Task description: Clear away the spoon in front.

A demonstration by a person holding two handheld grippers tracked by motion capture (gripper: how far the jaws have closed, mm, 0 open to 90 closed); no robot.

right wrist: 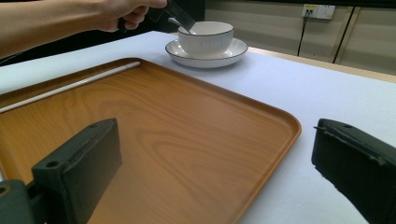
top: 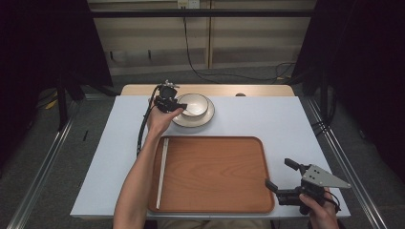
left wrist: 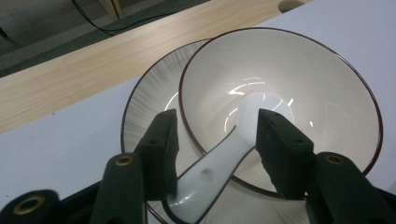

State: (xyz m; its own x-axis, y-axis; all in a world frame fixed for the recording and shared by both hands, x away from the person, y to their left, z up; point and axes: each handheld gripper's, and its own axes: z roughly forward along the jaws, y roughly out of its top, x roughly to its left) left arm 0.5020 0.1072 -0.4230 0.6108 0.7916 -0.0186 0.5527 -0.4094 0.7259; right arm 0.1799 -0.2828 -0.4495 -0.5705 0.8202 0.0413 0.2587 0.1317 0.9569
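One tray, bowl, spoon.

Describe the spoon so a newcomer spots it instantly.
Past the far edge of the wooden tray, a white bowl sits on a plate. The spoon lies in that bowl, handle over the rim: glossy white, with a small hole in its handle.

We see a wooden tray lying on the white counter, near its front edge. A pale stick lies inside the tray along its left rim. Beyond the tray, a strip of bare wood runs along the counter's far edge, and black cables trail across the floor behind it.
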